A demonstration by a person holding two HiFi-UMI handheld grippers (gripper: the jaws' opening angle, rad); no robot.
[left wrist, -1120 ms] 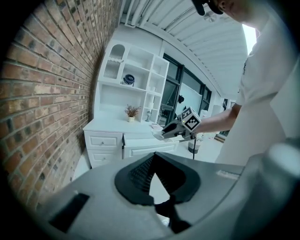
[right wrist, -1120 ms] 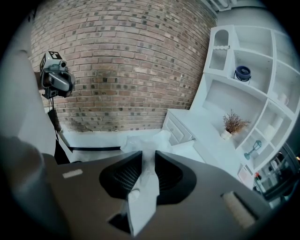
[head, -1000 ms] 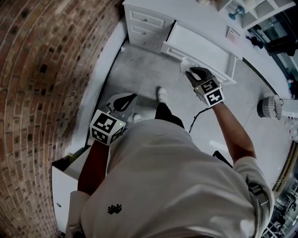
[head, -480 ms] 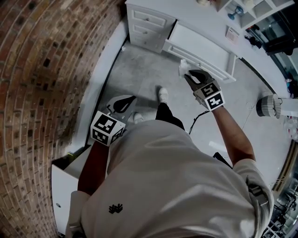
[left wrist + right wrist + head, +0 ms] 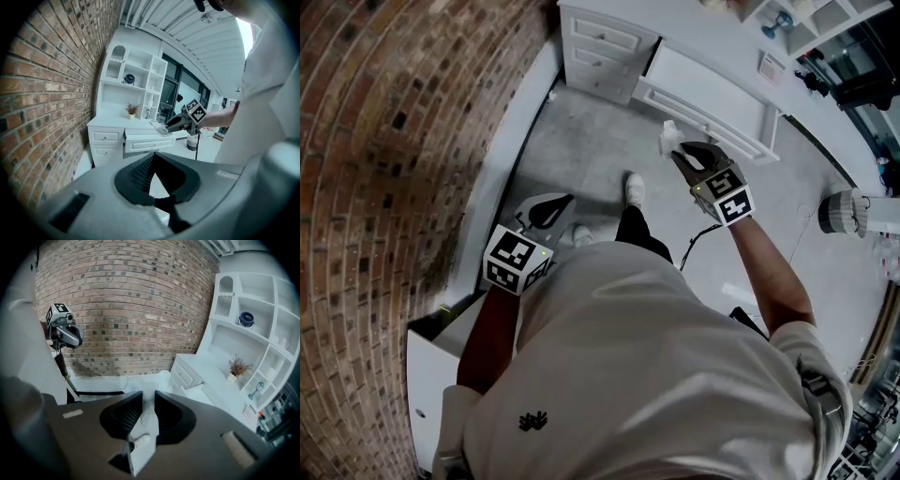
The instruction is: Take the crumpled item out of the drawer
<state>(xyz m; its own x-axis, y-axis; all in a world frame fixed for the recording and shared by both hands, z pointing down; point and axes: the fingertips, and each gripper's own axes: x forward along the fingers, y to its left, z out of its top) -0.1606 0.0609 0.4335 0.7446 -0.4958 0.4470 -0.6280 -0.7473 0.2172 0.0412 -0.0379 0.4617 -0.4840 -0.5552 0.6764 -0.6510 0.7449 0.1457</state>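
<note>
Soft, even light filled all three views, and shadows on the floor (image 5: 581, 141) were faint and diffuse. A patch at the upper right of the left gripper view was blown out to white. The brick wall (image 5: 384, 169) at the left of the head view was dim and bowed strongly by fisheye distortion, and black vignetting rounded both gripper views. Close to the lens, the right gripper (image 5: 148, 394) was out of focus, and the crumpled item (image 5: 149, 406) between its jaws faded into the pale floor behind.
</note>
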